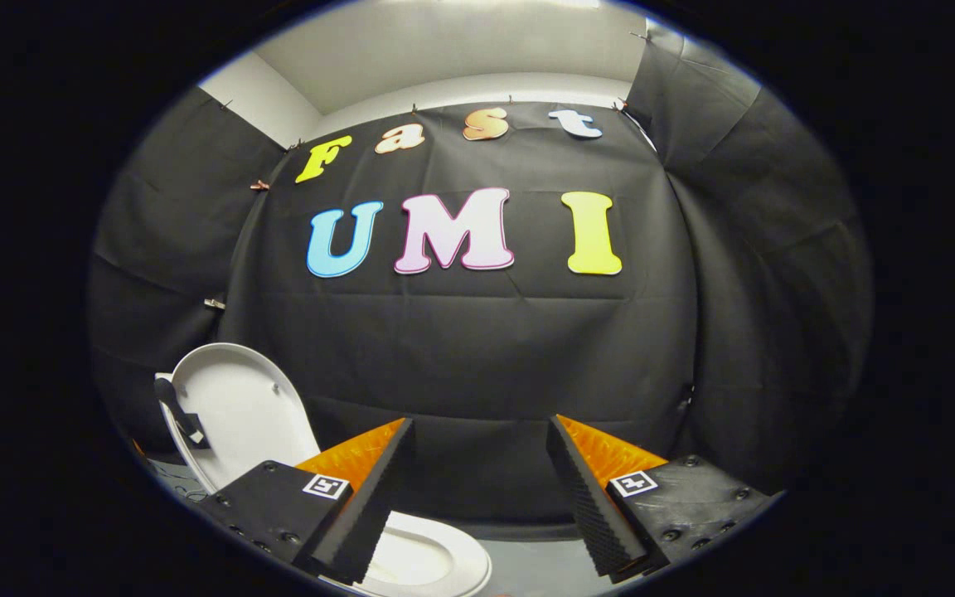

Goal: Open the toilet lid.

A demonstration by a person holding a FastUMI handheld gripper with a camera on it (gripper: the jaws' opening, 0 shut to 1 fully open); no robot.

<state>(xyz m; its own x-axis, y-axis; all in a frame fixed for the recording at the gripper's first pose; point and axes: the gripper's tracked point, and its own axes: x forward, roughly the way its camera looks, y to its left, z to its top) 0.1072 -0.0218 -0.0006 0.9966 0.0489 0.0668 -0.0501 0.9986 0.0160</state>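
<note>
The white toilet lid [237, 410] stands raised, nearly upright, to the left beyond my left finger. A black strap or tab [181, 419] hangs on its left edge. Below it the white seat ring and bowl [436, 560] lie low, partly hidden behind my left finger [366, 514]. My gripper [482, 497] is open, with a wide gap between the two black ridged pads and nothing between them. It is held above and to the right of the toilet, clear of the lid.
Black cloth walls close in the booth ahead and on both sides, with a white wall and ceiling above. A strip of grey floor [535, 564] shows between the fingers, right of the bowl.
</note>
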